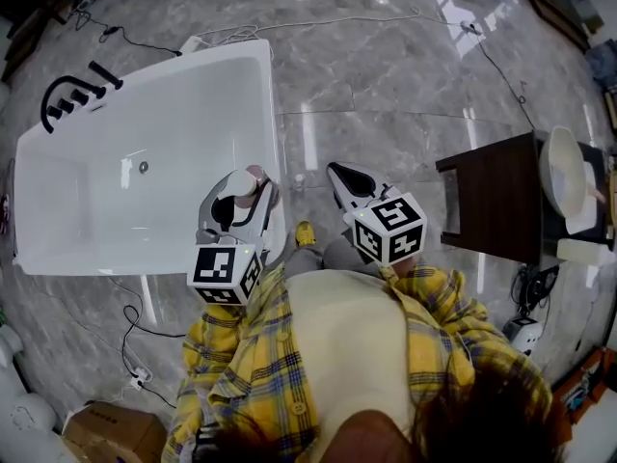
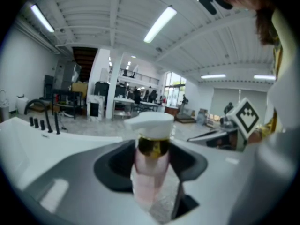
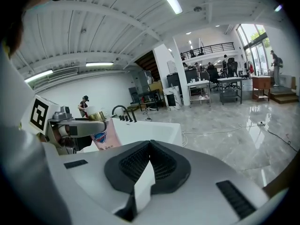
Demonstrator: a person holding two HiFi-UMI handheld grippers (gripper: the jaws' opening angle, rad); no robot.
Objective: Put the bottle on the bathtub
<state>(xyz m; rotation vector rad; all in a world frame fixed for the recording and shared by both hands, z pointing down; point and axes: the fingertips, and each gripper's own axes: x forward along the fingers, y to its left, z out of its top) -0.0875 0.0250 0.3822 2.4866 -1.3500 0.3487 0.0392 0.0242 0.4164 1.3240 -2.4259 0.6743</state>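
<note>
Left gripper (image 1: 238, 199) clamps bottle (image 2: 151, 165) by bathtub (image 1: 145, 104) near right corner; bottle base hidden between jaws. Right gripper (image 3: 149, 168) closed, empty.

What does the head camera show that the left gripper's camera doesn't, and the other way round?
Only the head view: the bathtub's whole basin with its drain, a dark cabinet bearing a white sink, a cardboard box and the person's plaid shirt.
Only the left gripper view: ceiling lights and the gold collar under the pump cap, up close.
Both: the pink bottle clamped in the left gripper, the tub's black faucet, and the marker cube of the right gripper.
</note>
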